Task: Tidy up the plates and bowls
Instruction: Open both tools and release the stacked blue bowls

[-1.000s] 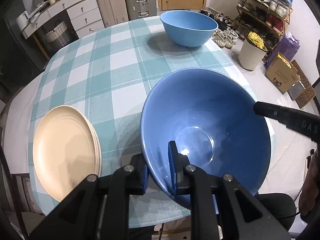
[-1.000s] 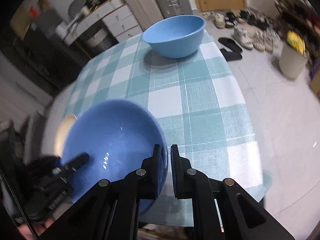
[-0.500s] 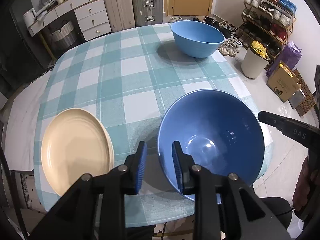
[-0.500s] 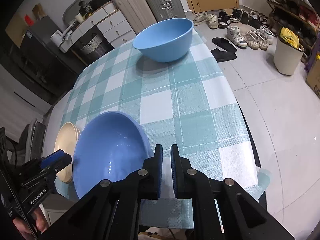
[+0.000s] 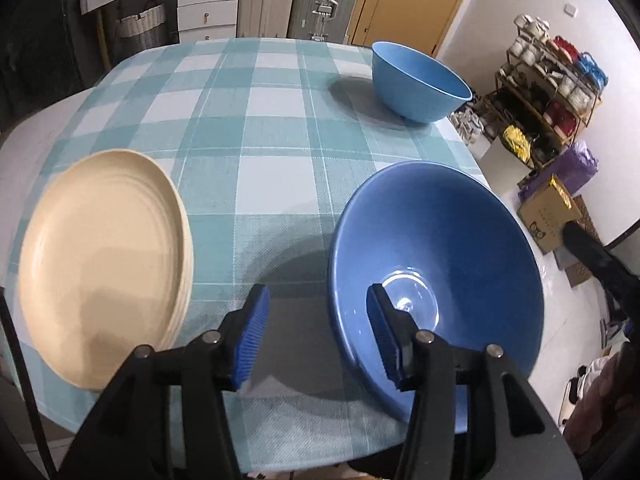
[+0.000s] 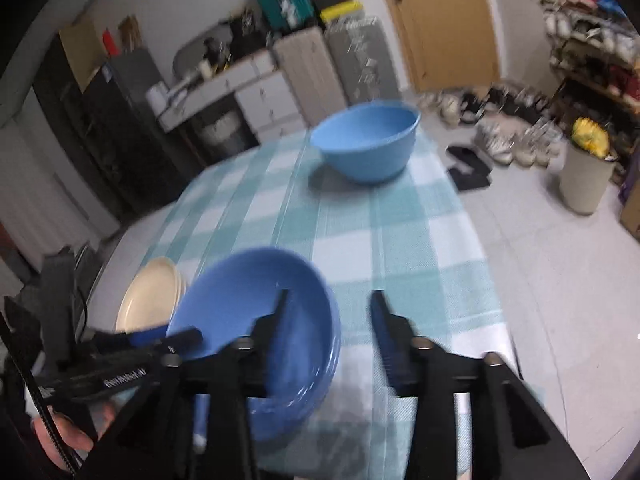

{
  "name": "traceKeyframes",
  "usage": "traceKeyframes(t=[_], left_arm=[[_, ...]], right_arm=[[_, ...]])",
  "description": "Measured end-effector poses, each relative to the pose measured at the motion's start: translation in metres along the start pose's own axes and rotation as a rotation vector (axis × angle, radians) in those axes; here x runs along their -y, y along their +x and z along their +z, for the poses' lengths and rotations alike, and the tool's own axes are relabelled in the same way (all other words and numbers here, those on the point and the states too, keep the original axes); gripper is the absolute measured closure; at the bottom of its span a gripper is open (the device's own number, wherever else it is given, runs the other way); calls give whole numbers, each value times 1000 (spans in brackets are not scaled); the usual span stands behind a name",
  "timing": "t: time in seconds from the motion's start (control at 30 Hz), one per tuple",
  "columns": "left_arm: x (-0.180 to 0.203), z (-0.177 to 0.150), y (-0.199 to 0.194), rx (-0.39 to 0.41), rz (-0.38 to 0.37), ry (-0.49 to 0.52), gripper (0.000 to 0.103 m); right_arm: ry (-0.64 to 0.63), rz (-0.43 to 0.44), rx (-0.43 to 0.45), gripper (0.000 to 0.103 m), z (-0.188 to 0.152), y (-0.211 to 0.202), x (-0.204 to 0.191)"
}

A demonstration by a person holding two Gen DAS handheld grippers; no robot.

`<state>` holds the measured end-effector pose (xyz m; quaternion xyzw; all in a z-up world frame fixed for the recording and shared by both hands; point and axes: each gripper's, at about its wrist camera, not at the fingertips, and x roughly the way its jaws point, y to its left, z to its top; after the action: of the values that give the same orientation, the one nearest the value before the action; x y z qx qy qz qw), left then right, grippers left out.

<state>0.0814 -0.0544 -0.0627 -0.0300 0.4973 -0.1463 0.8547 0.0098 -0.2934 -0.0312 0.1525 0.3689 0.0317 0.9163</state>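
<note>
A dark blue bowl (image 5: 440, 240) (image 6: 248, 292) stands on the checked tablecloth (image 5: 260, 120) near the front edge. My left gripper (image 5: 316, 320) straddles its left rim, one finger inside and one outside; the jaws are opening and the pads are clear of the rim. My right gripper (image 6: 330, 320) straddles the opposite rim in a blurred view, its jaws also opening and not pressing. A stack of cream plates (image 5: 100, 256) (image 6: 152, 296) lies left of the bowl. A light blue bowl (image 5: 420, 84) (image 6: 368, 144) stands at the table's far side.
The table's front edge runs just under both grippers. Right of the table are a white bin (image 6: 584, 176), a cardboard box (image 5: 548, 212), a shoe rack (image 5: 552, 92) and shoes on the floor. Drawers (image 5: 204, 4) and suitcases (image 5: 324, 0) stand behind the table.
Both grippers were shut on the dark blue bowl's rim and have opened, left first, then right. The bowl has come down onto the cloth. The right wrist view has tipped up.
</note>
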Motion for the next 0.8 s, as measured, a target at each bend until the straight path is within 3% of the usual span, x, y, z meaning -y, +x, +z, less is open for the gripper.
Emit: traceKeyframes(t=[0.07, 0.23, 0.43, 0.6, 0.8], left_arm=[[-1, -2, 5, 6, -43, -31, 53], [6, -3, 12, 30, -99, -35, 53], [21, -6, 28, -49, -120, -3, 53], [38, -13, 34, -40, 19, 138, 53], [32, -14, 38, -77, -74, 73, 53]], right_arm=[[2, 10, 58, 40, -2, -5, -3], [10, 52, 69, 40, -8, 11, -8], [77, 75, -97, 40, -19, 51, 5], [112, 106, -145, 40, -28, 62, 9], [148, 109, -145, 40, -28, 57, 17]])
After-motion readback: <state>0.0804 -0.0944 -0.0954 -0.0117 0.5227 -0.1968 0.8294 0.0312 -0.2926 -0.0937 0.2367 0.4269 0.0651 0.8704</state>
